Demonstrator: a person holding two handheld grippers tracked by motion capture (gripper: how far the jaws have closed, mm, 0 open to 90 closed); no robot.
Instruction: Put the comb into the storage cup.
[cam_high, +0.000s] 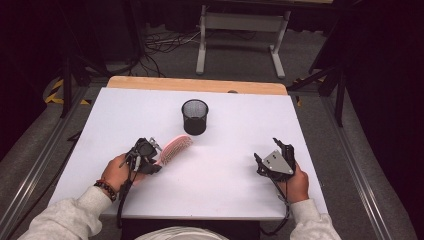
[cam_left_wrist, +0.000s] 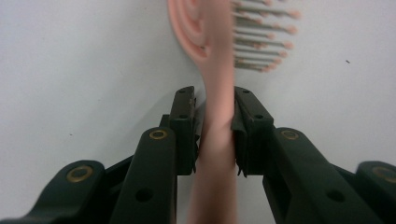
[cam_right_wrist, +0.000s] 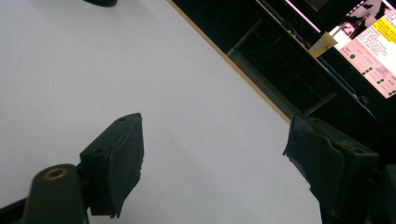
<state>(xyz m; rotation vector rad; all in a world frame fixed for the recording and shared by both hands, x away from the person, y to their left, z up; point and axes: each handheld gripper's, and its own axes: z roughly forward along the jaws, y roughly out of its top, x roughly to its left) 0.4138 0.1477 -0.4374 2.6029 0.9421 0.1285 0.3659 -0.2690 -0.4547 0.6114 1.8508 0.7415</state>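
1. We saw a white desk (cam_high: 225, 170) with a person sitting at its near edge, one gripper in each hand.
2. The left gripper (cam_high: 150, 159) was at the left side of the desk, near the person. In the left gripper view its two black jaws were clamped on the handle of a pink hairbrush (cam_left_wrist: 215, 116), one jaw on each side of the handle.
3. The pink hairbrush (cam_high: 174, 149) pointed away from the left gripper, toward the far right. Its head with the bristles was just in front of the jaws, close to the white surface; we could not tell if the head touched the desk.
4. A black mesh cup (cam_high: 194, 116) stood upright in the middle of the desk, a little beyond the brush head and not touching it.
5. The right gripper (cam_high: 272, 155) was at the right side of the desk, well apart from the brush and the cup. In the right gripper view its jaws stood wide apart, with bare desk between them.
6. Both forearms had light grey sleeves, and the left wrist had a beaded bracelet (cam_high: 106, 189).
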